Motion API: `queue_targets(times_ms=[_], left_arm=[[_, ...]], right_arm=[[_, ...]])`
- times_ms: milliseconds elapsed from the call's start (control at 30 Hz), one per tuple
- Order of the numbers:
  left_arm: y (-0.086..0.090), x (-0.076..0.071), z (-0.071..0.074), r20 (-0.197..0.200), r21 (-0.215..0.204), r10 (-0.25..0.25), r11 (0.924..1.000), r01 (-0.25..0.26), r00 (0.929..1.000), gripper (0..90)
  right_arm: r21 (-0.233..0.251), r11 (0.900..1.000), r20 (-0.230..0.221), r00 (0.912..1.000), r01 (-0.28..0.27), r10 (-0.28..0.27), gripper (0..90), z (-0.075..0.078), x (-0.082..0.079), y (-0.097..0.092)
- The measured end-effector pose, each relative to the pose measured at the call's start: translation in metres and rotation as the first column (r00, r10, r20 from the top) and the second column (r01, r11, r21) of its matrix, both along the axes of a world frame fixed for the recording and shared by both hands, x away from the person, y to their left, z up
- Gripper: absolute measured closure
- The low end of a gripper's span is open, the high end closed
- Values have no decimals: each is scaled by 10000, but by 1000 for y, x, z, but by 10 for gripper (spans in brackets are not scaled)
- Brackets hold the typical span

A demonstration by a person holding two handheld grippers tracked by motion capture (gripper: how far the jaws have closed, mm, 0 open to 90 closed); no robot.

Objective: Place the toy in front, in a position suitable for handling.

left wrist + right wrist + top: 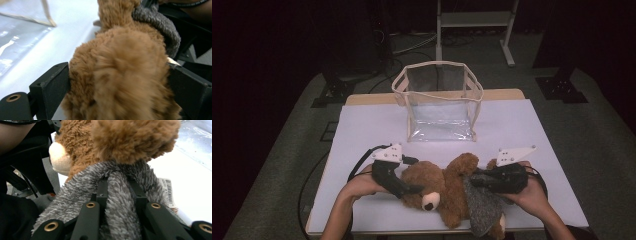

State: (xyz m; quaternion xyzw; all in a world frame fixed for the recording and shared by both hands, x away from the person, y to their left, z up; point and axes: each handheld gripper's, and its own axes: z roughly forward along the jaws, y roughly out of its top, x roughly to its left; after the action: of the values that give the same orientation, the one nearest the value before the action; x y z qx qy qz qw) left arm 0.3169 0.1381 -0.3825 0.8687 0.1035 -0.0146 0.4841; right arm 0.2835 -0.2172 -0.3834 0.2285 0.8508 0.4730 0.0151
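Dark room, metal stand legs at the back; bench [362,130] covered with a white sheet, teddy bear [439,187] lying across its near edge, nowhere near packed yet. Left to right: left tongs [412,189] sit at the bear's head end, jaws spread wide with brown fur bulging between them; the left gripper view has the plush filling the gap and touching both pads, so I read it as a loose straddle rather than a firm clamp. Right tongs [476,179] are nearly closed, pinching a fold of the bear's grey fuzzy garment [120,195], which looks like a scarf or vest. Judgement: pickup stage only, lifting and bagging are all left. Container: clear plastic bag [439,102] with cream trim stands open and upright behind the bear, well apart from it, nothing inside. A barcode tag [168,191] lies beside the grey fabric.
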Motion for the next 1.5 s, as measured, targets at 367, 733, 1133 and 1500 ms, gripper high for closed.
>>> queue_targets(times_ms=[367,733,1133,1500], left_arm=[[-42,2,-3,1398,658,-386,9974,297,9894,273],[-29,6,2,611,770,-462,9962,414,9971,125],[-48,9,-3,531,1481,-597,9876,512,9968,109],[-31,18,10,1667,1556,473,9851,-737,9849,401]], right_arm=[[90,9976,-252,9973,687,-684,735,-2,-13,-23],[50,9987,-133,9986,512,-511,737,-1,-11,-14],[4,9988,88,9987,495,-495,737,-2,-11,-5],[629,9939,122,9958,902,-911,748,12,21,-2]])
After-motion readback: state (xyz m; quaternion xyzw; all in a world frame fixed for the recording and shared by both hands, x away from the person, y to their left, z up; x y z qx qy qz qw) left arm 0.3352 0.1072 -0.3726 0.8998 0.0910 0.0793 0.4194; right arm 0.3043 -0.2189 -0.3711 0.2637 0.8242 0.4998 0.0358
